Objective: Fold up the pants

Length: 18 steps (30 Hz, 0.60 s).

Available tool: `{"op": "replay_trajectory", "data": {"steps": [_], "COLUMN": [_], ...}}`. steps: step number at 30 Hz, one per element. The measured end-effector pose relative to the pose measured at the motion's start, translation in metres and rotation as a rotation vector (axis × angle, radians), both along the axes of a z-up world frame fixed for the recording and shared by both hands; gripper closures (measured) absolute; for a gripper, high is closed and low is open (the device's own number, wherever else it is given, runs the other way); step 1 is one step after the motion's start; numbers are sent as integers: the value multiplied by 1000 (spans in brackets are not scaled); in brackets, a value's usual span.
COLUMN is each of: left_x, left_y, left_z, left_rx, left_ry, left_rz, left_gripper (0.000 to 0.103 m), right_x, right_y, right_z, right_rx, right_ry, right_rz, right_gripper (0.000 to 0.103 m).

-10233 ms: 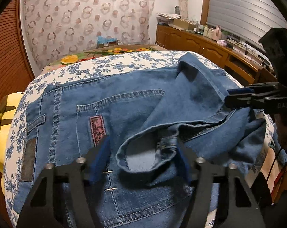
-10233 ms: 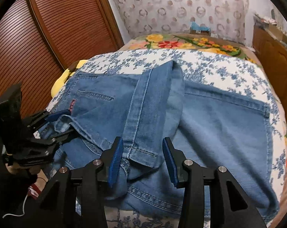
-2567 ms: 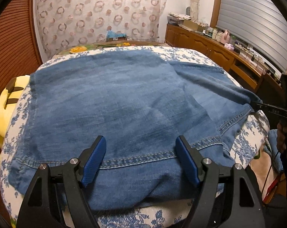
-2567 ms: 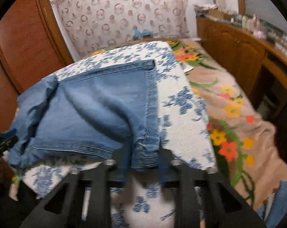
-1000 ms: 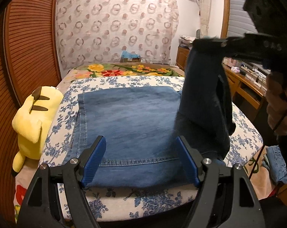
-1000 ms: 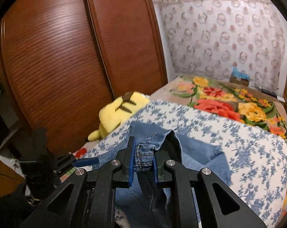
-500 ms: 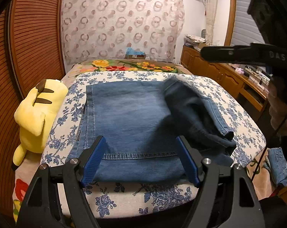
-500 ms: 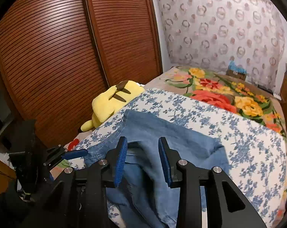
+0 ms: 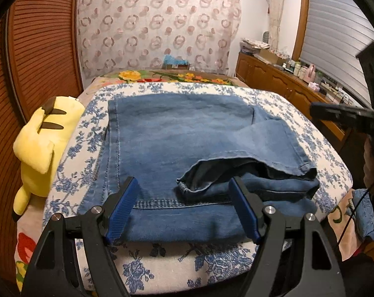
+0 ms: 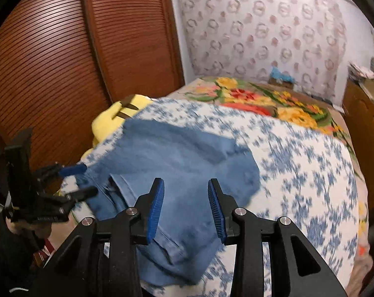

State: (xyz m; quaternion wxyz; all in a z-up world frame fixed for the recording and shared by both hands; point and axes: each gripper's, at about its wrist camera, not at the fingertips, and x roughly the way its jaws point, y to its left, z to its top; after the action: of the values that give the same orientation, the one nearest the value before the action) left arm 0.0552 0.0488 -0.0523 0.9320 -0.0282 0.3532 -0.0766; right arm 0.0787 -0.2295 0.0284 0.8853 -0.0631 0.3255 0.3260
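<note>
The blue denim pants (image 9: pixel 177 138) lie folded on the flower-print bed cover (image 9: pixel 162 267), with a loose leg end (image 9: pixel 236 170) lying open on top at the near right. My left gripper (image 9: pixel 184 208) is open and empty, above the pants' near hem. My right gripper (image 10: pixel 185 205) is open and empty, over the pants (image 10: pixel 182 158) at their right side. The right gripper also shows at the right edge of the left wrist view (image 9: pixel 345 116), and the left gripper at the left of the right wrist view (image 10: pixel 73 180).
A yellow plush toy (image 9: pixel 46 138) lies at the bed's left edge by the brown slatted wardrobe doors (image 10: pixel 63 57). A flowered blanket (image 10: pixel 261 99) covers the far end. A wooden sideboard (image 9: pixel 286 84) with clutter runs along the right wall. More denim (image 9: pixel 365 212) lies low right.
The right gripper let go of the pants end it held aloft, and the fabric dropped onto the folded pants. The right gripper has drawn back. The left gripper moved closer to the near hem.
</note>
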Motion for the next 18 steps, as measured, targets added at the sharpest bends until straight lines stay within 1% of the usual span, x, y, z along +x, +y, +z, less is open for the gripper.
{"op": "replay_trajectory", "data": {"steps": [2, 8, 12, 18], "left_x": [5, 23, 34, 38], "left_y": [-1, -6, -12, -19], "left_z": [-5, -14, -21, -23], "left_rx": [-2, 13, 39, 74], "left_ry": [13, 41, 64, 59], "left_rz": [-13, -48, -70, -86], "left_gripper": [27, 44, 44, 44], "right_x": [0, 2, -1, 5], "right_y": [-5, -12, -14, -9], "right_z": [-7, -16, -21, -45], "right_rx": [1, 30, 47, 51], "right_ry": [25, 84, 108, 160], "right_rz": [-23, -49, -48, -35], "right_gripper": [65, 65, 65, 65]}}
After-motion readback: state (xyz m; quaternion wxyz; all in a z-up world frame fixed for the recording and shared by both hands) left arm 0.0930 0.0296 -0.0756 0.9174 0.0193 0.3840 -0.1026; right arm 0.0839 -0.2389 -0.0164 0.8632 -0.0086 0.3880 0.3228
